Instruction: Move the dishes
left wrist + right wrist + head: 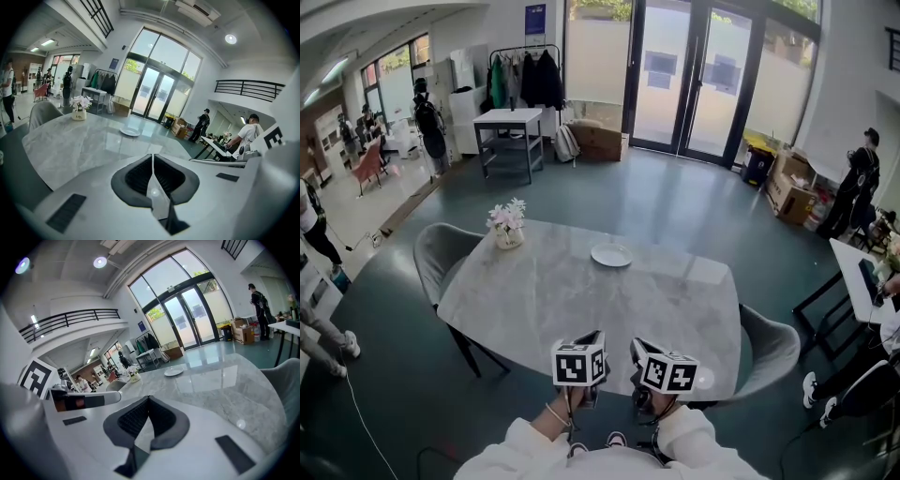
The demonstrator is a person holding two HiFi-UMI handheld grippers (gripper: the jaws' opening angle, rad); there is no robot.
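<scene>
Plate (611, 255) on table (581, 319), right of flower vase (507, 229), seemingly well apart.

Tabletop (572, 309), grey marble: we log free passage over the near and middle stretch, starting from the near edge, where the left gripper (592, 349) and right gripper (639, 356) sit close side by side

Obstacles, far half: white plate (611, 255), flat, right of centre; flower pot (508, 234), upright near the far left corner, well apart from the plate. We note a wide lane between the two

Flanks: left chair (439, 251) and right chair (773, 349), each just beside the tabletop's edge
</scene>
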